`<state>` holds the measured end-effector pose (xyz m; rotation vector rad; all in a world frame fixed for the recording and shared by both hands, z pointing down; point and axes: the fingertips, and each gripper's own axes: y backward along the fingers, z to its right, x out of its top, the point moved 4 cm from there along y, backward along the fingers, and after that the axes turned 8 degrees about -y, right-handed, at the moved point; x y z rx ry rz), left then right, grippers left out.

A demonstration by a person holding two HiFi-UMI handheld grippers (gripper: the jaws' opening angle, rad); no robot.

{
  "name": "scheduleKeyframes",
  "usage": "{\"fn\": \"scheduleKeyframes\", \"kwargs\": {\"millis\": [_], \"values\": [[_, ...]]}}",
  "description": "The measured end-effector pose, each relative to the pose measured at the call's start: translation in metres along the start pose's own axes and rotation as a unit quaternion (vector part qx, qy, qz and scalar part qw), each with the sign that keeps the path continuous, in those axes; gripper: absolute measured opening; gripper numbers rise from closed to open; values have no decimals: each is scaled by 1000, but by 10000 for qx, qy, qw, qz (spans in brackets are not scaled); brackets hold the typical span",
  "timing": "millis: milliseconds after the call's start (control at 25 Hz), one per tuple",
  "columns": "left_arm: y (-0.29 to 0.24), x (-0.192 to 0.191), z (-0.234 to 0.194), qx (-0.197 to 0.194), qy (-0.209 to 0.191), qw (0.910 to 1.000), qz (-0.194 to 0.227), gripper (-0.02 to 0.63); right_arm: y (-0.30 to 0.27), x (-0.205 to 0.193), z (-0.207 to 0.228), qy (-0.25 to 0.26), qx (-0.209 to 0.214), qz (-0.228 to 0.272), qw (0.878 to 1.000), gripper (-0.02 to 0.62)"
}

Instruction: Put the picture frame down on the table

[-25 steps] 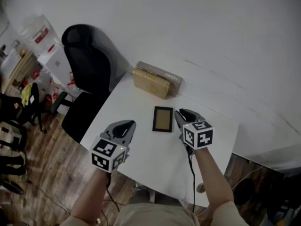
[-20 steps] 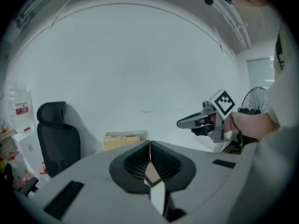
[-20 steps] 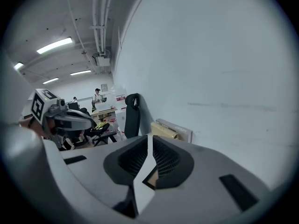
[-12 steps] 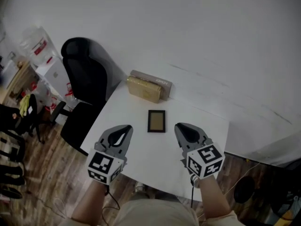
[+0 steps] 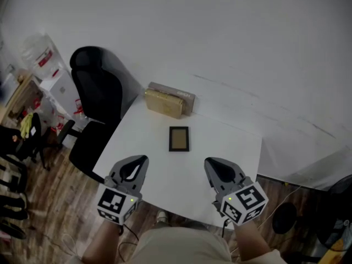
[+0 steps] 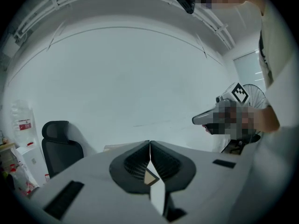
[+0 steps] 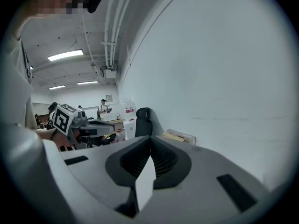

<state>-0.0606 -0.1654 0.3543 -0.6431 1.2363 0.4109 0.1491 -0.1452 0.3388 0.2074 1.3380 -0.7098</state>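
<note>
A small dark picture frame with a tan middle lies flat on the white table, untouched. Both grippers hover near the table's front edge, well short of the frame. My left gripper is to the frame's lower left; its jaws meet with nothing held, and a tan sliver of the frame shows below their tips. My right gripper is to the lower right. Its jaws have just been closing and now meet in the right gripper view with nothing between them.
A gold box with a brown box behind it sits at the table's far edge by the white wall. A black office chair stands left of the table. Shelves and clutter fill the far left; wood floor lies below.
Both grippers have drawn back from the frame toward the table's front edge. The right one was beside the frame's right side a second ago. The frame stays flat.
</note>
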Motion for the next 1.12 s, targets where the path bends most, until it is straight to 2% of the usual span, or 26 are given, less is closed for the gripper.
{"fn": "scheduleKeyframes", "kwargs": {"millis": [120, 240, 520, 840, 1120], "values": [[8, -9, 9, -42, 60, 9999, -133, 21, 9, -4, -7, 68, 16, -30, 10000, 23], [14, -15, 18, -130, -47, 9996, -264, 21, 14, -12, -18, 109, 127, -141, 9998, 23], [25, -14, 31, -210, 115, 9994, -269, 21, 14, -37, -39, 52, 324, -442, 9985, 23], [35, -9, 22, -112, 38, 9998, -145, 21, 6, -36, -48, 185, 394, -448, 9980, 23], [39, -11, 11, -92, -37, 9998, -150, 21, 1, -38, -53, 107, 464, -452, 9978, 23]]}}
